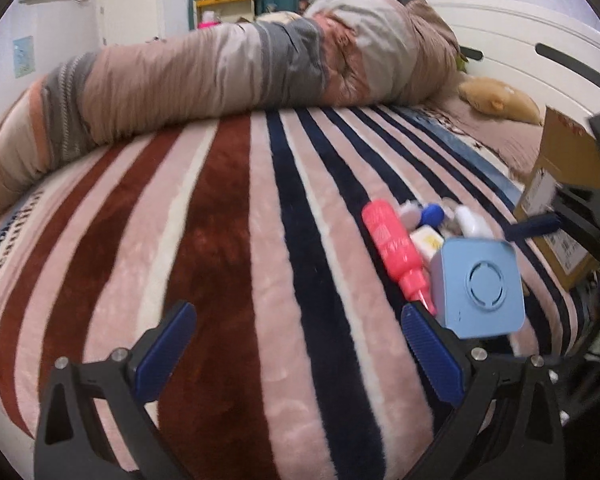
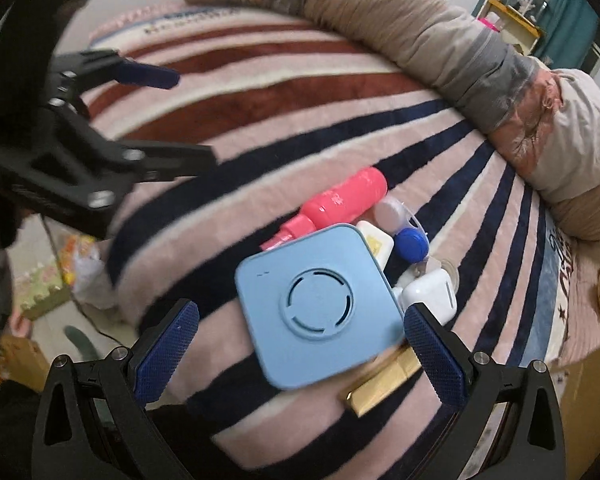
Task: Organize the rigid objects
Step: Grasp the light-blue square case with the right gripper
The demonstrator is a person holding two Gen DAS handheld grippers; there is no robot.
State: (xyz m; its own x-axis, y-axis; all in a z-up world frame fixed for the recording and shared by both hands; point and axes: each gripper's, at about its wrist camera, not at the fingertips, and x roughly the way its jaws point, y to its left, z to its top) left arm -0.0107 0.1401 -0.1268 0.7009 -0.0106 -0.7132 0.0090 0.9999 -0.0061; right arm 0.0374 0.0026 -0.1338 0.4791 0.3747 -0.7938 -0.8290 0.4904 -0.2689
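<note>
Left wrist view: left gripper (image 1: 296, 322) spread wide, empty, above striped plush blanket (image 1: 228, 240). Light blue square plastic box (image 1: 480, 290) beside pink plastic bottle (image 1: 396, 250); blanket lettering unreadable.

Right wrist view: right gripper (image 2: 300, 320) fingers released, flanking the box (image 2: 316, 304) without contact; white charger cube (image 2: 430, 292) adjacent.

Left claw (image 1: 296, 344): jaws spread wide, nothing between them, hovering above the striped blanket (image 1: 228, 248).
Blue box (image 1: 480, 288): just beyond the claw's right finger (image 1: 430, 356), a round vent on its facing side.
Pink bottle (image 1: 396, 248): lying ahead of that finger, beside the box.
Small items (image 1: 432, 220): clustered behind the bottle, blurred; possibly caps and little containers.
Cardboard box (image 1: 560, 200): far right of the claw.
Rolled quilt (image 1: 220, 76): across the bed, well ahead.
</note>
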